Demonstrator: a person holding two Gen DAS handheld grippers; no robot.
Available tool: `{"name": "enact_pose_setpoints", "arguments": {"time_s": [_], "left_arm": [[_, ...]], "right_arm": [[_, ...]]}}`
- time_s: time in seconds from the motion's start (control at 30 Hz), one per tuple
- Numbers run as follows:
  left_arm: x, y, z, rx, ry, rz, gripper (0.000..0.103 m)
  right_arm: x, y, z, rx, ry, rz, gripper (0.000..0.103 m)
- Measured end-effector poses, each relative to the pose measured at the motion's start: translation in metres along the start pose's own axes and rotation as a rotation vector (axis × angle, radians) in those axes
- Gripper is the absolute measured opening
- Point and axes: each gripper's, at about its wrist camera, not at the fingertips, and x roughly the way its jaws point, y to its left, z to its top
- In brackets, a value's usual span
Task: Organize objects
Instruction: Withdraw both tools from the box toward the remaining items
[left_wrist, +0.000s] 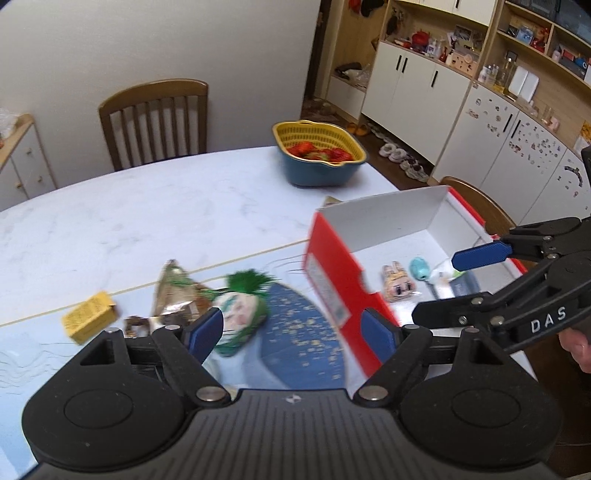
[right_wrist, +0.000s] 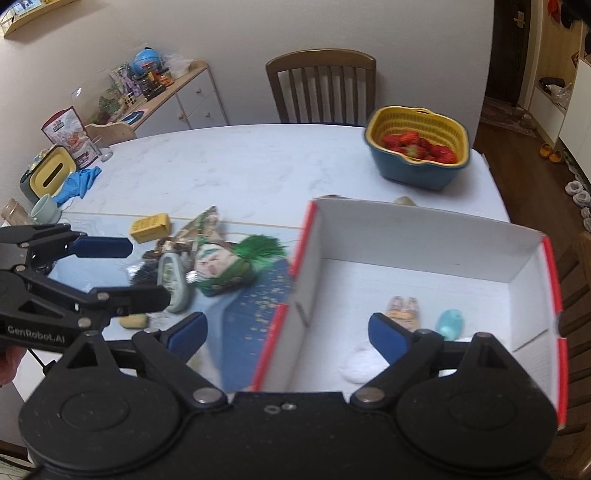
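While both grippers hang above the near part of the table (right_wrist: 229, 166), their jaws stand wide with nothing between the pads. Seen from its own camera, the left gripper (left_wrist: 291, 330) is over a blue mat (left_wrist: 295, 332), its right pad just beside the red outer wall of the box (left_wrist: 332, 280). From the right wrist view, the right gripper (right_wrist: 288, 332) straddles that same wall, one pad over the mat and the other over the white box floor.

Inside the box lie a bunny figure (left_wrist: 397, 284), a teal toy (left_wrist: 420, 267) and a white tube (left_wrist: 445, 268), grouped near the middle of the floor; much of that floor stays bare toward the far wall.

Left of the box, a green-haired doll (right_wrist: 225, 269) lies on the mat edge, close to the box wall. Further left are a foil wrapper (right_wrist: 201, 225), a grey oval item (right_wrist: 171, 275) and a yellow box (right_wrist: 149, 226), crowded together.

Beyond this cluster the tabletop is open up to a basket (right_wrist: 417, 147) of strawberries near the far right edge. A mug (right_wrist: 44, 211) and blue gloves (right_wrist: 79, 182) sit at the far left edge. Chairs (right_wrist: 321, 88) stand behind the far edge.
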Motion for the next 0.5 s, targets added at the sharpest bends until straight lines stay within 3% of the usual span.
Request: {"name": "enact_pose_setpoints", "arguments": {"time_s": [0.17, 0.37, 0.5], "left_arm": [[-0.006, 0.033, -0.01, -0.003, 0.025, 0.038, 0.083], [-0.01, 0.075, -0.024, -0.034, 0.032, 0.032, 0.083], [-0.008, 0.103, -0.029, -0.055, 0.038, 0.023, 0.089]], "right_arm": [[0.011, 0.032, 0.001, 0.007, -0.001, 0.007, 0.094], [0.025, 0.069, 0.006, -0.002, 0.009, 0.015, 0.094], [0.035, 0.088, 0.008, -0.019, 0.022, 0.005, 0.094]]}}
